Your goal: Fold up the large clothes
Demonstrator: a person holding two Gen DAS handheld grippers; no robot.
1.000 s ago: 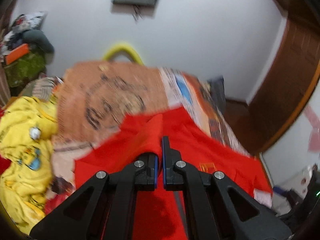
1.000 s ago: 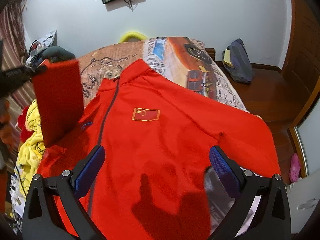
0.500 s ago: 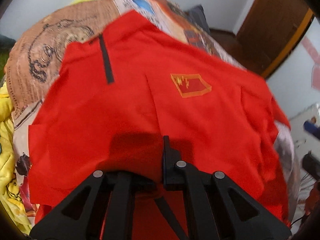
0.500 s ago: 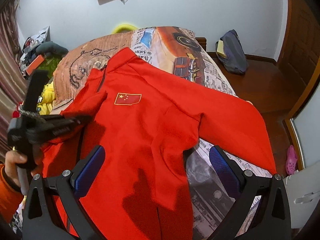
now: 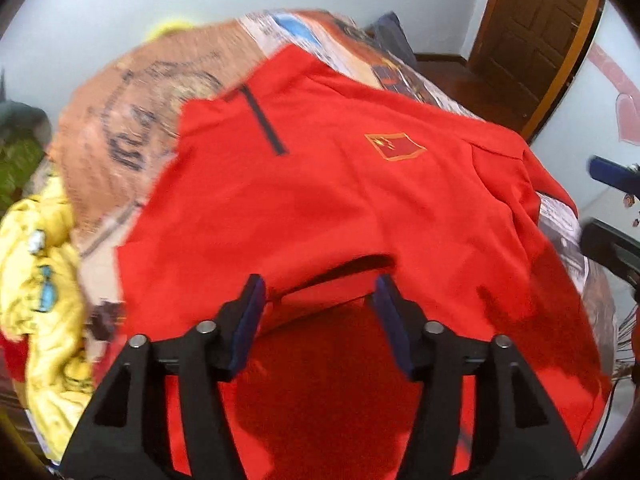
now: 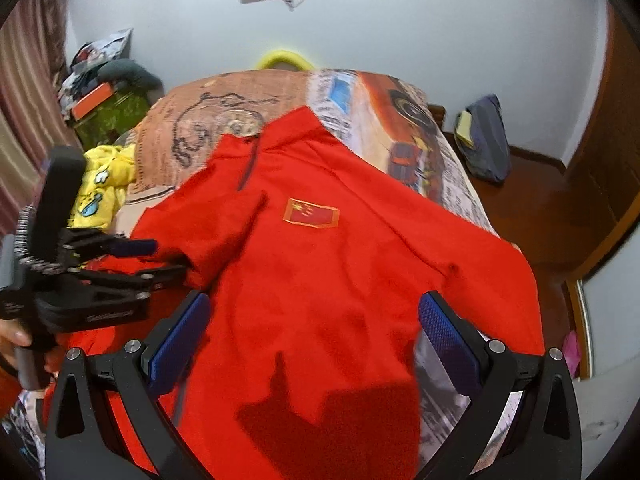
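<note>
Red jacket (image 6: 320,280) spread flat on the bed (image 6: 360,92).
Left hand-held gripper (image 5: 318,292) has just been opening, folded sleeve edge loose between its jaws; right hand-held gripper (image 6: 316,320) hovers wide open, empty, above the jacket.

Left gripper (image 5: 318,292) has just been opening, jaws now apart over the fold, nothing pinched. The red zip-neck jersey's (image 5: 340,200) left sleeve, lifted at 9 o'clock a second ago, now lies folded across the chest. Left gripper dropped low toward the cloth.
</note>
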